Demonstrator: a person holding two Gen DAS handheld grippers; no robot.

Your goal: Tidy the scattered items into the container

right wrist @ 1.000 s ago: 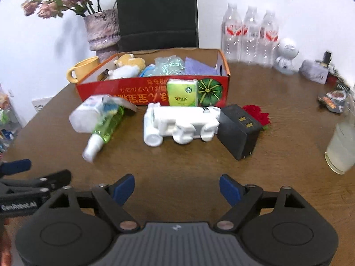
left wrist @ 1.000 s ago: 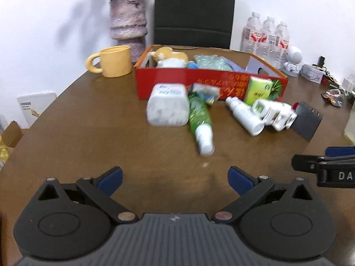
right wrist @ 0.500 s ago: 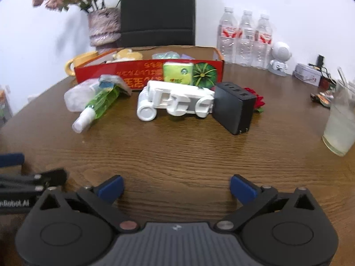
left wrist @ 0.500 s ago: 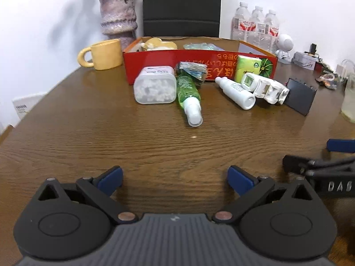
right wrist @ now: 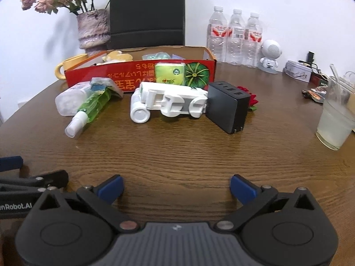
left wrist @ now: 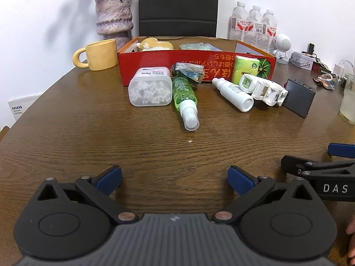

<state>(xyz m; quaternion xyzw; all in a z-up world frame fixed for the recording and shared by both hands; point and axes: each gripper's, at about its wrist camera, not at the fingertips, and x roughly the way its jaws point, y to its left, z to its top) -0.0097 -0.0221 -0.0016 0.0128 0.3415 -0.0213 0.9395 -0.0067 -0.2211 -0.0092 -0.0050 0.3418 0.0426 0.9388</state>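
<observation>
On a brown wooden table [left wrist: 88, 133], a red cardboard box [left wrist: 166, 64] sits at the back. In front of it, left to right, lie a clear tub of white beads [left wrist: 150, 90], a green spray bottle [left wrist: 185, 97], a white bottle [left wrist: 233, 94], a white plastic gadget [left wrist: 264, 89], perhaps a toy, and a black charger [left wrist: 298, 97]. Nearer, the left gripper [left wrist: 174, 179] and right gripper [right wrist: 176, 188] hover low, both spread wide, holding nothing.

Both views have sunk toward the table [left wrist: 88, 146] — red box [left wrist: 195, 66] now seen lower, side-on.
</observation>
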